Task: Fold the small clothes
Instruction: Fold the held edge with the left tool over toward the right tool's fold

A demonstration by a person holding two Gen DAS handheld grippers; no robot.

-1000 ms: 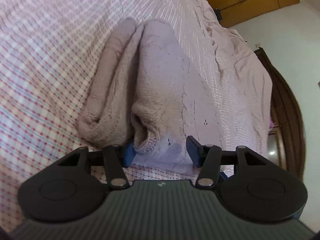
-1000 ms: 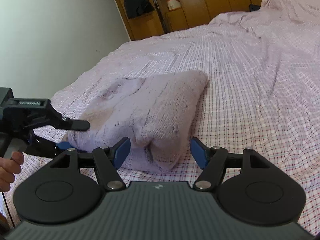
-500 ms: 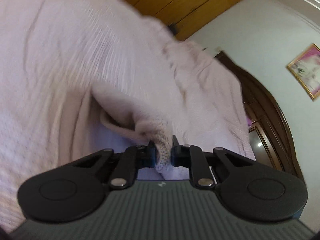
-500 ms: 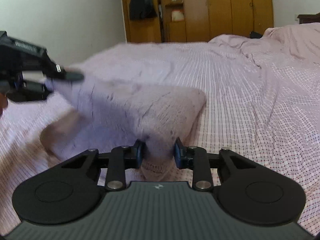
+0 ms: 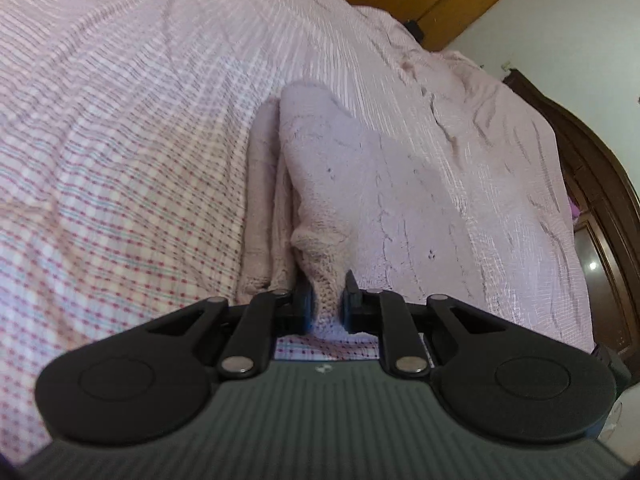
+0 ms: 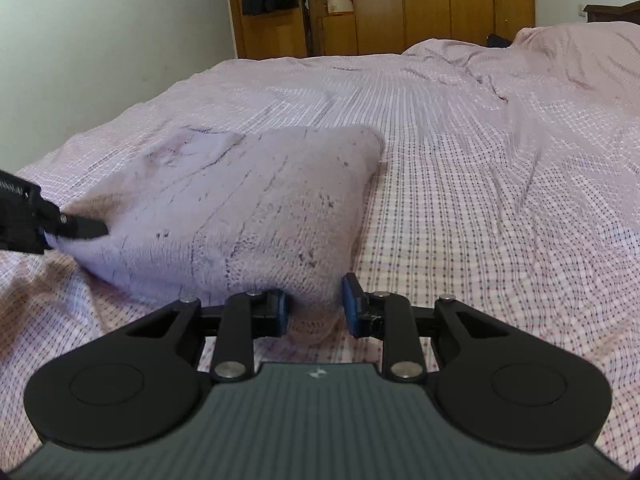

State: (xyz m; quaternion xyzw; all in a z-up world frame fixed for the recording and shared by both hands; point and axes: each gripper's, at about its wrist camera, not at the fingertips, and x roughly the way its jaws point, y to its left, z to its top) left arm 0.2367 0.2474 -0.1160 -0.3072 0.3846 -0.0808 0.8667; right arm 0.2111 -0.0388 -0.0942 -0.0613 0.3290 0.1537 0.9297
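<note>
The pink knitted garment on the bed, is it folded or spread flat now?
Folded. The knitted garment lies doubled on the bed sheet, a second layer showing along its left side; left gripper and right gripper pinch its near edge.

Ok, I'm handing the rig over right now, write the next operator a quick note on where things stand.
Left gripper: fingers shut on one near corner of the pale purple knit garment.
Right gripper: fingers shut on the other near corner, with knit bunched between them.
The garment lies on the checked bedsheet, already doubled over; a layer shows beneath along its left edge in the left wrist view.
Done: both corners gripped, at least one fold in.
Left: probably carry the held edge over to the far edge for the next fold, release, then smooth. Whether more folds are needed I can't tell from here.
</note>
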